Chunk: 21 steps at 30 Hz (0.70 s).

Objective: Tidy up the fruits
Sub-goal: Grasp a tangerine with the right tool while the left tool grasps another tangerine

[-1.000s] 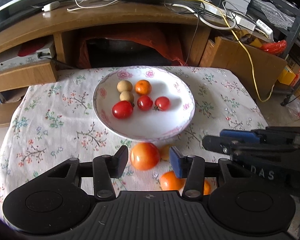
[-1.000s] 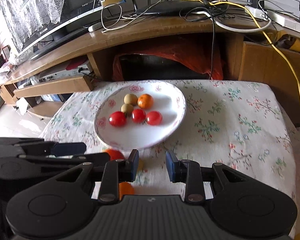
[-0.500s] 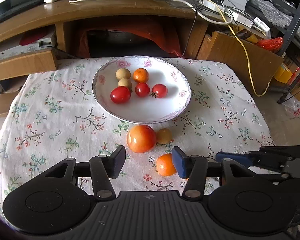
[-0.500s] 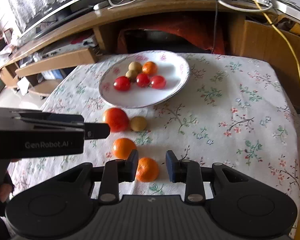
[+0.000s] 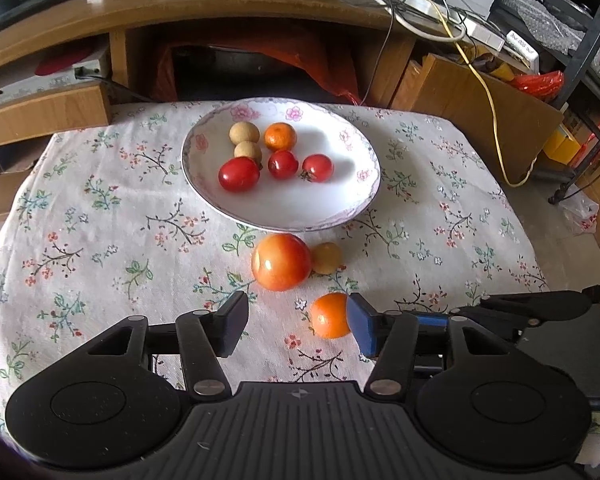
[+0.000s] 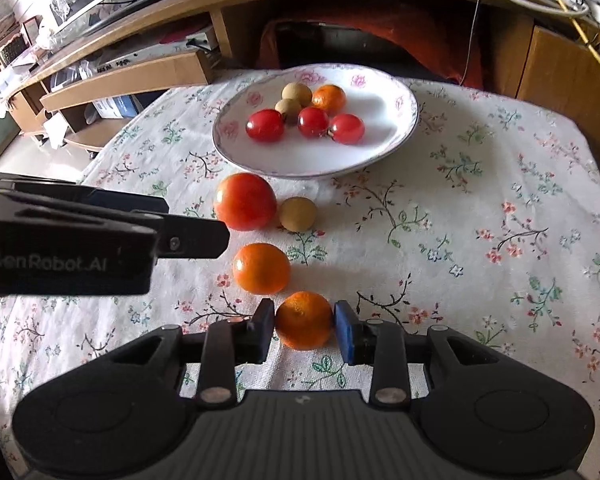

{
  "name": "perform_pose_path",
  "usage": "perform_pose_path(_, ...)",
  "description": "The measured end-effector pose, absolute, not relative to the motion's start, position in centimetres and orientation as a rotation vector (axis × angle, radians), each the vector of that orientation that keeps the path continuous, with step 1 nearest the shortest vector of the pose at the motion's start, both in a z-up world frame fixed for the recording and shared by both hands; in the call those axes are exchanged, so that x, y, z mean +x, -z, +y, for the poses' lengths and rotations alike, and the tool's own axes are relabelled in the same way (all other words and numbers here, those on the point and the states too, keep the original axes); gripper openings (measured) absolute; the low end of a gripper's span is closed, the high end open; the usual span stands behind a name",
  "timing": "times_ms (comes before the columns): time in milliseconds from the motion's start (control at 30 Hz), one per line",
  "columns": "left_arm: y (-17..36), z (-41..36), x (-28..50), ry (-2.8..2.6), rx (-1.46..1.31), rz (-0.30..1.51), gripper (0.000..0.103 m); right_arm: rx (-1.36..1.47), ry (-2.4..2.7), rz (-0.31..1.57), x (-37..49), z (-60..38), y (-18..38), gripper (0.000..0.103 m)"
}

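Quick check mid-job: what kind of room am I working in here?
Most likely a home living room. The fruit sits on a small table under a floral tablecloth, with a flowered china plate. Behind runs a wooden TV bench carrying a screen and loose cables.

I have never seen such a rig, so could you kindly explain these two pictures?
A person holds a hand-held gripper in each hand, each with a camera looking along its fingers. One picture comes from the left hand-held gripper, the other from the right hand-held gripper. On the tablecloth stands a plate of small fruit; before it lie a tomato, a brown fruit, one orange and a nearer orange. The right one flanks the nearer orange; squeezing is unclear. The left jaws are opening, nothing pressed between them.
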<state>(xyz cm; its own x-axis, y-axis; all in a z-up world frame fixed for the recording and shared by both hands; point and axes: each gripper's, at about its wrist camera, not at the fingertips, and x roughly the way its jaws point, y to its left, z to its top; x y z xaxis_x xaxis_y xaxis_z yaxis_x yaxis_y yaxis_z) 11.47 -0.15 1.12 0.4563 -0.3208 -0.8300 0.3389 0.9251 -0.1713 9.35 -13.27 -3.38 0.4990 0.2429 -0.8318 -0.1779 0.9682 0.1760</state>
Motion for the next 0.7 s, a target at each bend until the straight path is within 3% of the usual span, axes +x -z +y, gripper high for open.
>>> perform_pose_path(333, 0.3, -1.6, 11.4, 0.445, 0.003, 1.069, 0.062, 0.071, -0.248, 1.023, 8.9, -14.2, 3.3, 0.025)
perform_pose_path(533, 1.3, -2.8, 12.4, 0.427, -0.025, 1.083, 0.056, 0.12, -0.205, 1.018, 8.0, -16.9, 3.1, 0.025)
perform_pose_path(700, 2.9, -4.0, 12.4, 0.386, 0.038, 1.088, 0.042, 0.146, -0.187, 1.024, 8.1, -18.0, 3.3, 0.025)
